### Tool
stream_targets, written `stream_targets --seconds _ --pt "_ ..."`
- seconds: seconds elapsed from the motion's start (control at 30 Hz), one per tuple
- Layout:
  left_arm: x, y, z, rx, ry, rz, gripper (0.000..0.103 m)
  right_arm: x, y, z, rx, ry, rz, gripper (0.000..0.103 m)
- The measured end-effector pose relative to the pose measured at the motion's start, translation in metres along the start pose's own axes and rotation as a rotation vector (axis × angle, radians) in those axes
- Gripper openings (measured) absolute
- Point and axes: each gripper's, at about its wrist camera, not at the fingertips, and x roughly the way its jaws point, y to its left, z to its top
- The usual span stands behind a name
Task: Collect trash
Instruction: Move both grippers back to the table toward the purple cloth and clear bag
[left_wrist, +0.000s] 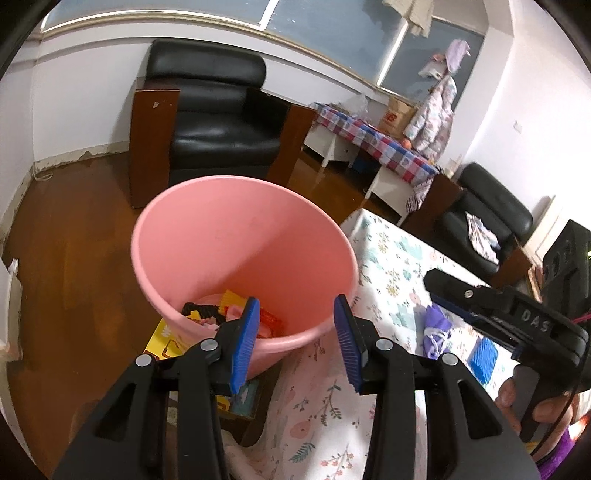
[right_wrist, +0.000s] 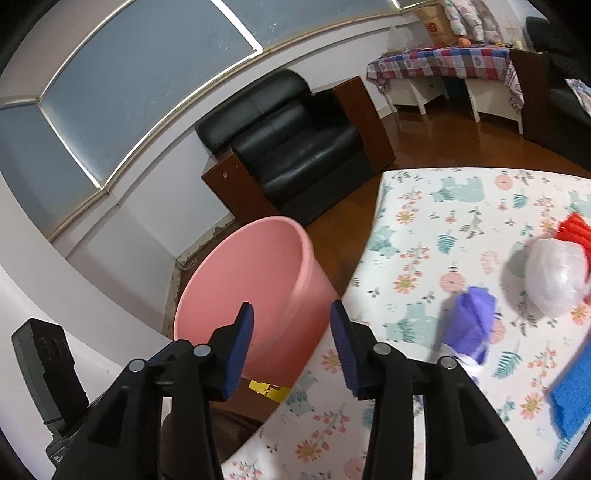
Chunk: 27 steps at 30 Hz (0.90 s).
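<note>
While the pink plastic bucket (left_wrist: 243, 258) sits on the brown wooden floor (left_wrist: 74, 266) right at the edge of the table, it's already got a small pile of wrappers (left_wrist: 229, 314) at the bottom, red, yellow and something dark, can't make out exactly what they are. More trash is out on the floral tablecloth (right_wrist: 461, 229): a crumpled purple bag (right_wrist: 472, 325) nearest the bucket, then a white plastic-wrapped lump (right_wrist: 554, 280) with something red (right_wrist: 576, 229) touching its far side, and a blue ribbed pad (right_wrist: 572, 391) off by the right edge of the right wrist view.

Left gripper (left_wrist: 295, 339) hangs over the near rim of the bucket, blue pads spread apart, nothing between them, and the rim shows through the gap. Right gripper (right_wrist: 291, 343) hovers over the table corner just beside the bucket's outer wall, also spread with nothing in it. From the left wrist view you can see that right gripper (left_wrist: 476, 332) coming in from the right side above the purple bag, with the person's hand (left_wrist: 532, 402) wrapped round its handle.

A yellow printed box (left_wrist: 162, 339) lies under the bucket's near side. Further back there's a black leather armchair (left_wrist: 214, 118) against the white wall, plus a low white bench with a checked cloth (left_wrist: 376, 144).
</note>
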Motion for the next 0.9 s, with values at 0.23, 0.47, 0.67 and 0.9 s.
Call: stream_targets --seconds 0.23,0.47,0.67,0.9 --pt "0.0 -0.025 -0.004 0.059 0.003 -0.025 0.042 -0.044 -0.034 -0.007 0.045 -0.066 -0.041 0.049" --pt "0.003 -0.056 -0.012 0.138 0.015 -0.063 0.042 -0.089 -0.08 -0.02 0.121 -0.136 -0.108 0.05" --pt "0.008 -0.081 -0.018 0.192 0.033 -0.082 0.042 -0.124 -0.117 -0.034 0.167 -0.176 -0.176 0.05" --pt "0.021 -0.111 -0.026 0.276 0.069 -0.111 0.042 -0.144 -0.146 -0.05 0.204 -0.189 -0.229 0.05"
